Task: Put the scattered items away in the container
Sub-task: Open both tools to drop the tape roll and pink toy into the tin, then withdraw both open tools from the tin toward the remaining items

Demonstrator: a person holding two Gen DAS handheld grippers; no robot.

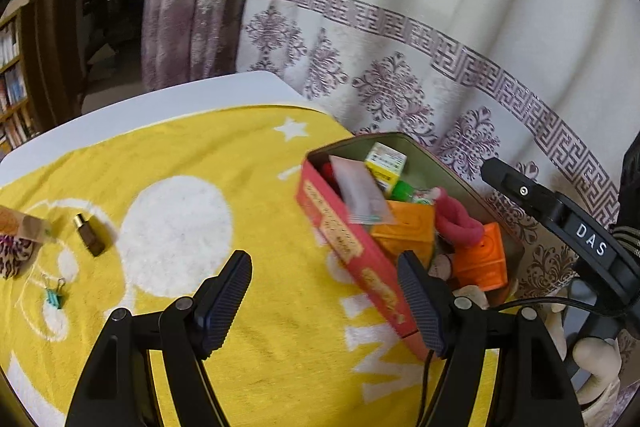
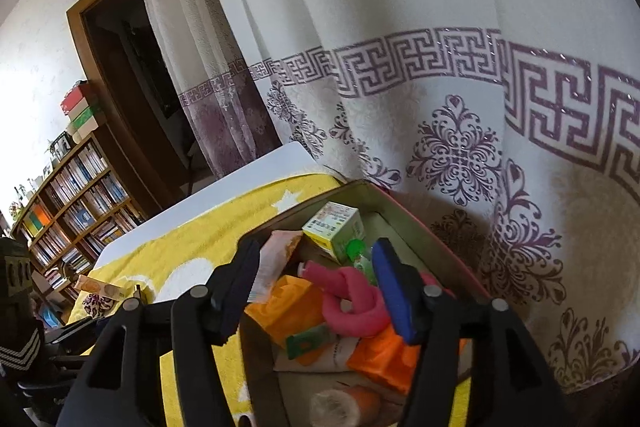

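While both my grippers, left point(image 1: 324, 301) and right point(image 2: 316, 291), gape wide and empty, tin point(image 1: 340, 239) overfull: plastic sachet point(image 1: 360, 195) overhanging rim, may slide out; bottle point(image 1: 90, 235) left.

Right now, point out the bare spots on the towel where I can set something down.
Bare: the yellow towel between the brown bottle and the red tin, including the white circle. Crowded: the tin's inside, and the far left around the bottle, binder clip and packets.
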